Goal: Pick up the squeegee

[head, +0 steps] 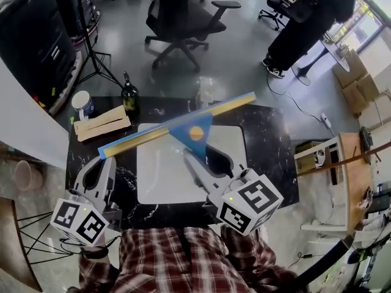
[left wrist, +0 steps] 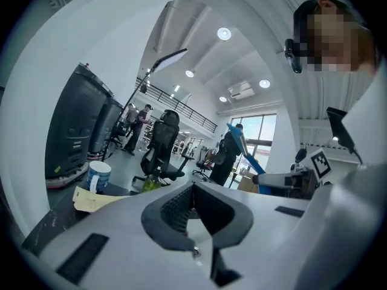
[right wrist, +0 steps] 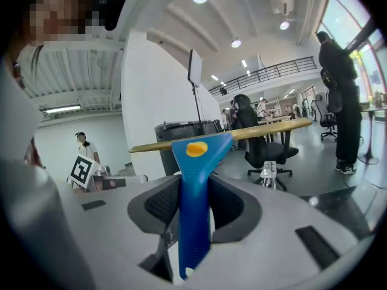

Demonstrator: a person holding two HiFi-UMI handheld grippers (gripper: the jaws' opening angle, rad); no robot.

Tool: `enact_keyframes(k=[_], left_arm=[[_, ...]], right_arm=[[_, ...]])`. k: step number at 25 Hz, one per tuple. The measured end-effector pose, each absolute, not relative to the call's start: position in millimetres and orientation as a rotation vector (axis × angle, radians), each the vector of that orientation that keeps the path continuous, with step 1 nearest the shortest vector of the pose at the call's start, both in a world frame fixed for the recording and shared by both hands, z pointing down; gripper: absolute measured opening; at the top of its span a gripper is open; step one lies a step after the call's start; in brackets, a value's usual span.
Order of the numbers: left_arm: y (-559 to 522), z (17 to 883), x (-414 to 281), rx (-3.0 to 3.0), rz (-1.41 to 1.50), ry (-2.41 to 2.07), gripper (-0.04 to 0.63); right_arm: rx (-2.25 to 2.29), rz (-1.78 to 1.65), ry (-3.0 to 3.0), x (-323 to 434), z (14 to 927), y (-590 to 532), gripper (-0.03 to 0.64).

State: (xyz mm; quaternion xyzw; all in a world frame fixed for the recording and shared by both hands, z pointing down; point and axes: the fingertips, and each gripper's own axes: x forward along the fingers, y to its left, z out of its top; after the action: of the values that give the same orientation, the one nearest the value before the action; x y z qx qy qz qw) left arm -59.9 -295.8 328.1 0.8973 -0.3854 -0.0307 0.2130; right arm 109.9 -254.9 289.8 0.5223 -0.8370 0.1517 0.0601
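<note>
**Surroundings**
- Tabletop (head: pixel 269 139): black, marbled, with a white mat (head: pixel 159 182) lying at its middle.
- Mug (head: pixel 82 104): white and blue, at the far left corner.
- Folded tan paper (head: pixel 102 122): lies flat just beside the mug, on the near side.
- Dark bottle (head: pixel 129 95): upright at the far edge, right of the mug.
- Clear bottle (head: pixel 206 93): upright at the far edge, near the middle.
- Office chair (head: pixel 183 17): on the floor beyond the tabletop, with a tripod stand (head: pixel 91 54) to its left.
- Person in dark clothes (head: pixel 305 23): stands well off at the upper right, near cardboard boxes (head: pixel 354 78).
- In the head view, the mug, paper and dark bottle sit behind the left half of the blade. The clear bottle sits behind its right half.

**Task item**
- Squeegee (head: pixel 177 127): blue, with a yellow strip along the blade and an orange dot on the head.
- It is held clear of the tabletop, above the far part of the mat.
- The blade slants from lower left to upper right in the head view, and the handle points back toward the person.

**Grippers**
- Right hand-held gripper (head: pixel 204 160): clenched on the squeegee handle (right wrist: pixel 195 210). Both pads press its sides and the head and blade stick out past the jaw tips.
- Left hand-held gripper (left wrist: pixel 193 189): jaws closed together on nothing. It sits low at the near left of the tabletop, below the blade's left end and apart from the squeegee.
</note>
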Motion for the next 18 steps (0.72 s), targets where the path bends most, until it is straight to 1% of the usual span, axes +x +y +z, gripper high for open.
enact_keyframes(k=[8,18], left_arm=[[-288,325,-23,2.538,-0.052,-0.966,0.011],[-286,325,-20,2.54,-0.057,-0.975,0.011]], right_arm=[[1.676,0.437,-2.555,127,279,-244,0.138],[1.669,0.419,-2.563,129,282,-247,0.138]])
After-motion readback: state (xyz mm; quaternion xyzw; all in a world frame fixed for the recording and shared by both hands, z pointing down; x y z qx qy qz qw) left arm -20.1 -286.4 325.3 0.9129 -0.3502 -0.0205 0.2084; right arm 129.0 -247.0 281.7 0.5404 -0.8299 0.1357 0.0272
